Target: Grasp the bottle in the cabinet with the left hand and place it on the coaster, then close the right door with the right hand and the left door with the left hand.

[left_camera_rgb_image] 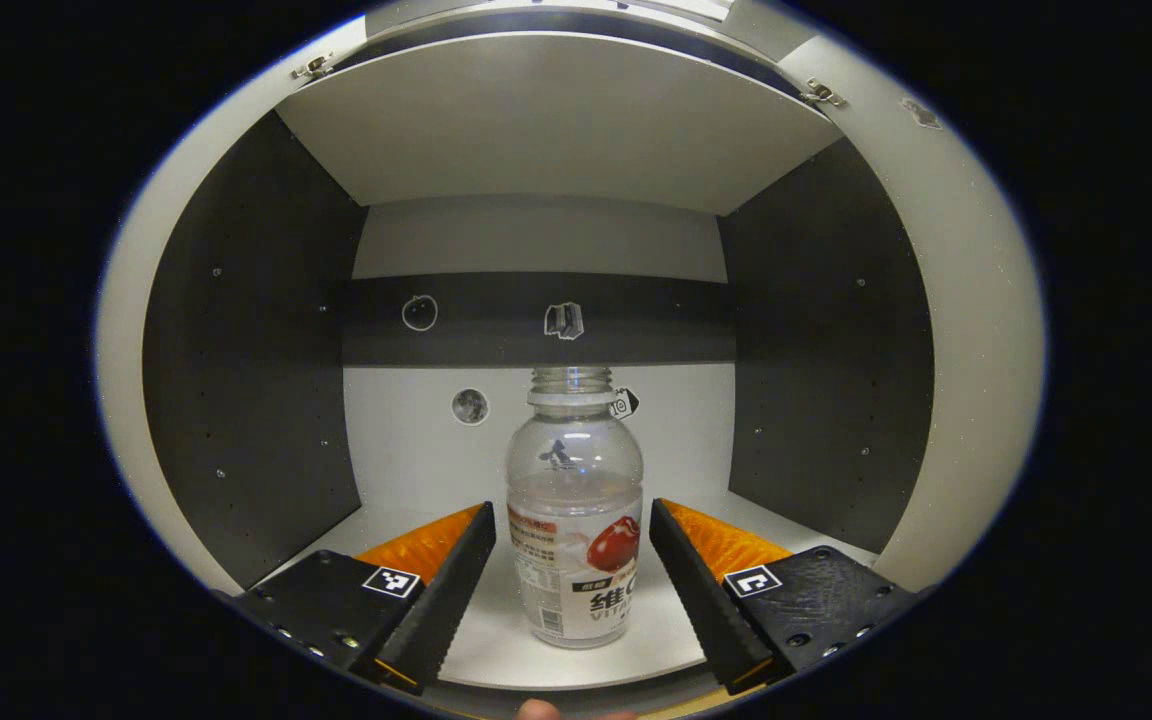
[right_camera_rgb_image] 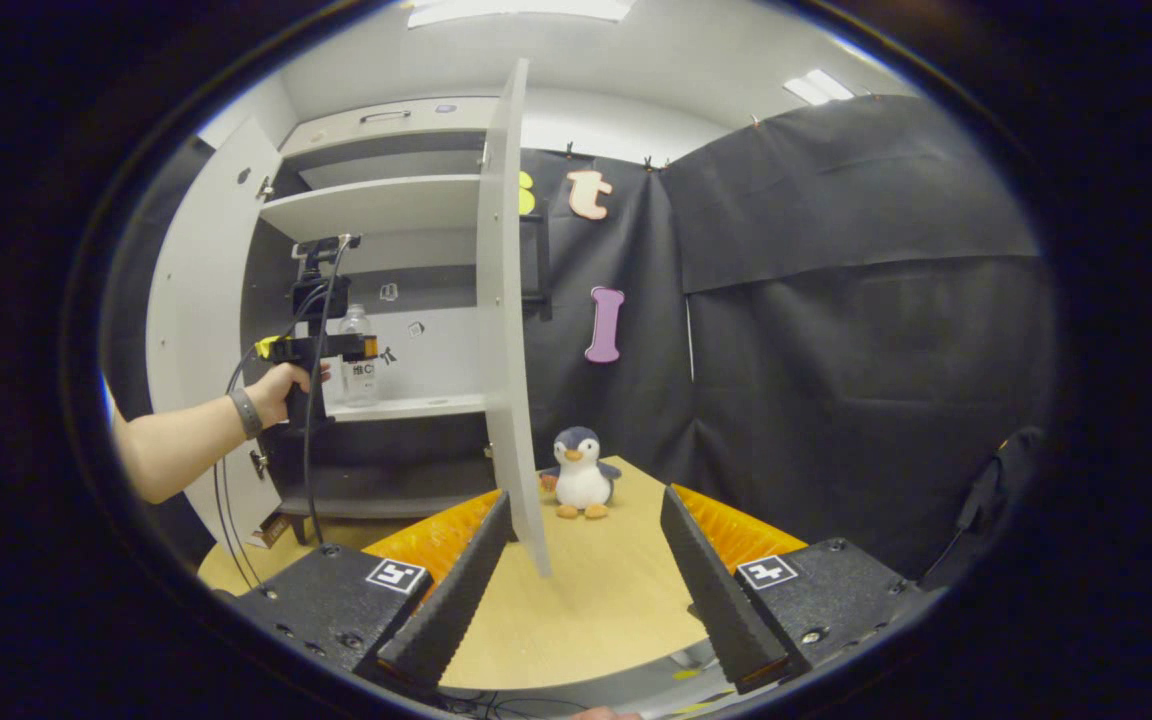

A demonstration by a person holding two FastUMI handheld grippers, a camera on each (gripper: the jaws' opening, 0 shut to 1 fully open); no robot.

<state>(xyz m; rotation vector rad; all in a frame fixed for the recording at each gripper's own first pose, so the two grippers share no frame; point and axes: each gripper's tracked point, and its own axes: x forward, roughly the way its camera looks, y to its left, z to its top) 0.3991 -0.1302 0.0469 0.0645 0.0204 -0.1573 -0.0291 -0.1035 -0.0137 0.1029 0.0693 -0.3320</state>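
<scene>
We bracket the drink bottle [left_camera_rgb_image: 574,520] on the cabinet shelf [left_camera_rgb_image: 476,640] with our left hand-held gripper [left_camera_rgb_image: 570,590] wide open, nothing held, ready to close.

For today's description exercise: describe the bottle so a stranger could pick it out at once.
Start at the open cabinet beside the black cloth wall. On its lower shelf stands one bottle, upright between the left hand-held gripper fingers. It is clear plastic, capless, with a red-fruit label.

One bottle [left_camera_rgb_image: 574,520], one cabinet [right_camera_rgb_image: 376,205] with two open doors [right_camera_rgb_image: 508,320], one plush penguin [right_camera_rgb_image: 581,487], two grippers [left_camera_rgb_image: 571,610].
</scene>
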